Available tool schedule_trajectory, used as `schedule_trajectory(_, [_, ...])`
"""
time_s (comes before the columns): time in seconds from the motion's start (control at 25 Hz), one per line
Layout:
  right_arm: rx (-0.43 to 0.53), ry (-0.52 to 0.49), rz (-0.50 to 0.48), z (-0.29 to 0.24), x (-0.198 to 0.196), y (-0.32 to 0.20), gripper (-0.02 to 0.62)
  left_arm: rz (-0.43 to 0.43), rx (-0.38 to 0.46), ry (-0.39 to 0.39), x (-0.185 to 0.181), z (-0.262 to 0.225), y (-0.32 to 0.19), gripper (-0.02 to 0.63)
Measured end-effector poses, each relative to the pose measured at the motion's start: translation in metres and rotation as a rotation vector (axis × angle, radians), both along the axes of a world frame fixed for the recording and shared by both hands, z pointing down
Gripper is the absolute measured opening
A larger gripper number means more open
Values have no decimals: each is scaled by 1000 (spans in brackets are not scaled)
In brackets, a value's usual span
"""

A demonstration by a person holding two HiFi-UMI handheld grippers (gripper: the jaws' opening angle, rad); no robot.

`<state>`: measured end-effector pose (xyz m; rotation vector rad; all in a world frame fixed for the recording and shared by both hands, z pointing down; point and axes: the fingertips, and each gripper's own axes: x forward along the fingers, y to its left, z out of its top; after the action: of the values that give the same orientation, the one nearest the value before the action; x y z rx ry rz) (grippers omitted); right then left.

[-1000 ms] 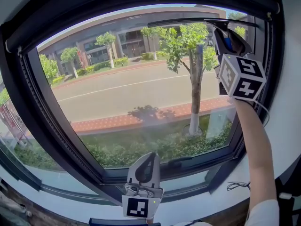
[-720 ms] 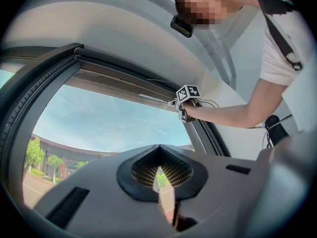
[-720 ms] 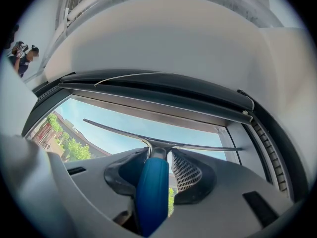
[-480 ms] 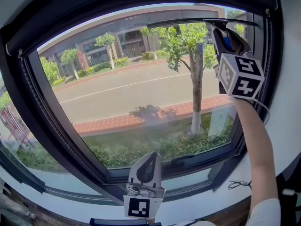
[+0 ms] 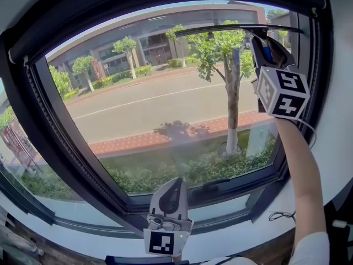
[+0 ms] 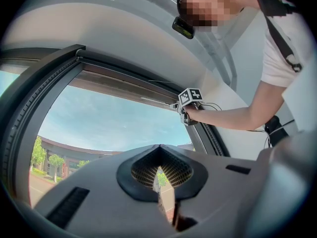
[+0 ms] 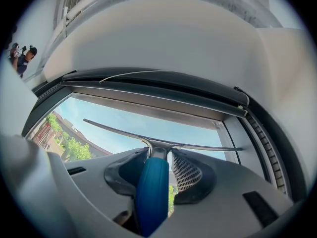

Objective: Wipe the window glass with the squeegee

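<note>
Right hand-held gripper (image 5: 266, 44) tight on squeegee (image 7: 151, 192) high on window glass (image 5: 154, 109); left hand-held gripper (image 6: 163, 182) closed, empty.

A street-facing room indoors: beyond the right claw (image 5: 262, 41), a wide dark-framed window (image 5: 165, 109) overlooks road (image 5: 138, 108), trees (image 5: 227, 54) and buildings (image 5: 160, 37).

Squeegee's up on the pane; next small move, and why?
Probably draw the right claw straight down: it is shut on the blue-handled metal squeegee, whose horizontal blade sits near the top of the dark-framed window glass, most of the pane below it.
</note>
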<state>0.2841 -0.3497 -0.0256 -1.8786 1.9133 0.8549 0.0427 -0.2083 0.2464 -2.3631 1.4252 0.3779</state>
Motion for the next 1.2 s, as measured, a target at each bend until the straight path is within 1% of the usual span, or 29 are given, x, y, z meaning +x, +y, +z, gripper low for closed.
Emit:
schedule_trajectory(0.56, [-33,-3,1,27,-3,1,149,9,-13,13,-3,5,0,2])
schedule_trajectory(0.8, [-41,-10,-3,40,-3,1,149,24,-21,39,-3,6,0,2])
schedule_trajectory(0.96, [-44,-14,1,49,-1,1,149,16,-25,31,-3,9,1,2])
schedule_trajectory(1.2, [-50,-25,2,62,-1,1,149,13,-33,40,-4,13,1,2])
